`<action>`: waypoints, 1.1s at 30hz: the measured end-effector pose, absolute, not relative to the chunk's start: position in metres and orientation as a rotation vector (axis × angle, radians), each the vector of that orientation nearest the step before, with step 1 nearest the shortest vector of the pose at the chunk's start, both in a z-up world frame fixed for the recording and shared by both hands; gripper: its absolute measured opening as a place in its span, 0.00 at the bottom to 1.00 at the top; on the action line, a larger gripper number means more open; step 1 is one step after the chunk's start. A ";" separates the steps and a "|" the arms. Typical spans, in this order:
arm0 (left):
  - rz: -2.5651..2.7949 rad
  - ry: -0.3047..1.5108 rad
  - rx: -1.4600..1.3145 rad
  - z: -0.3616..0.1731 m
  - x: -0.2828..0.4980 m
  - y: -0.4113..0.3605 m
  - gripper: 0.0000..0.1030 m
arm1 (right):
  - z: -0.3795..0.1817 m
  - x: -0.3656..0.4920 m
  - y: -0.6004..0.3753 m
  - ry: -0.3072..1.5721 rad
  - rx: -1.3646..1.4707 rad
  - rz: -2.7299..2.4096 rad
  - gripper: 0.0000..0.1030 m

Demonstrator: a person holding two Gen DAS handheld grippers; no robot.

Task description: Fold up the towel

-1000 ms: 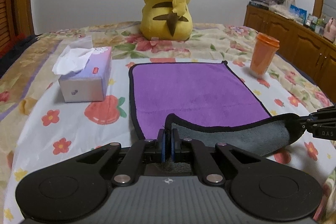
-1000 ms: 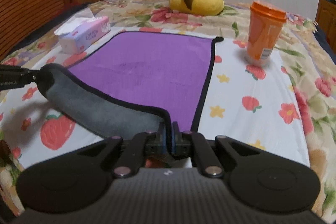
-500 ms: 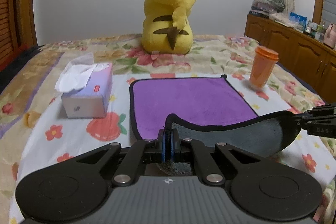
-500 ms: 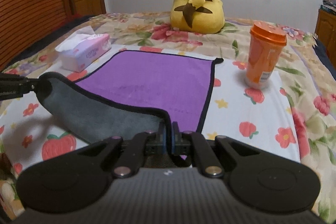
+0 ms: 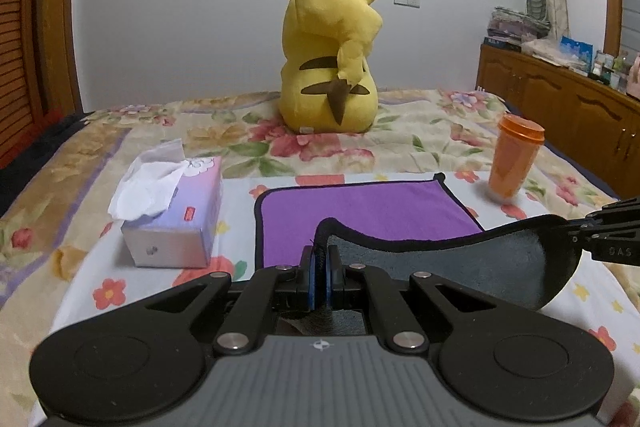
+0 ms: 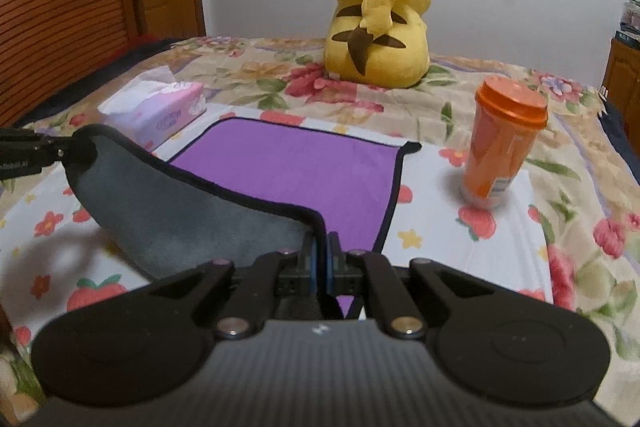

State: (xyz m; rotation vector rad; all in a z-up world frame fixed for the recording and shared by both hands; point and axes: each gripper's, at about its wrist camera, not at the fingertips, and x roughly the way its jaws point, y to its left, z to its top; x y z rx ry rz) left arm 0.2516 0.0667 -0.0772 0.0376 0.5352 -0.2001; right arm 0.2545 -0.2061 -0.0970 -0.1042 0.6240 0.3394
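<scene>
The left tool (image 5: 319, 264) and the right tool (image 6: 321, 258) are each closed on a near corner of the purple towel (image 5: 368, 211), lifted above the bed (image 5: 420, 143). The towel looks soft and light; it sags between them. Toward 12 o'clock the rest lies flat. The pinched corners themselves are hidden.

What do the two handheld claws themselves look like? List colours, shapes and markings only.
Both match. The left claw has a grey ribbed body with a small round emblem, black angled linkage arms with silver pivot pins, two black round discs at the sides, and blue pads inside black fingers. The right claw is built the same. Seen from the side, each finger housing carries pale lettering, too partial to read. No cables or sleeves show.
</scene>
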 end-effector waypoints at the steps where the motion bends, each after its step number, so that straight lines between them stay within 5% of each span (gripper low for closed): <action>1: -0.200 0.533 0.038 -0.077 0.254 0.066 0.08 | -0.096 0.256 -0.206 0.624 -0.108 0.340 0.05; 33: -0.196 0.483 0.073 -0.070 0.303 0.063 0.07 | -0.084 0.306 -0.198 0.566 -0.191 0.335 0.05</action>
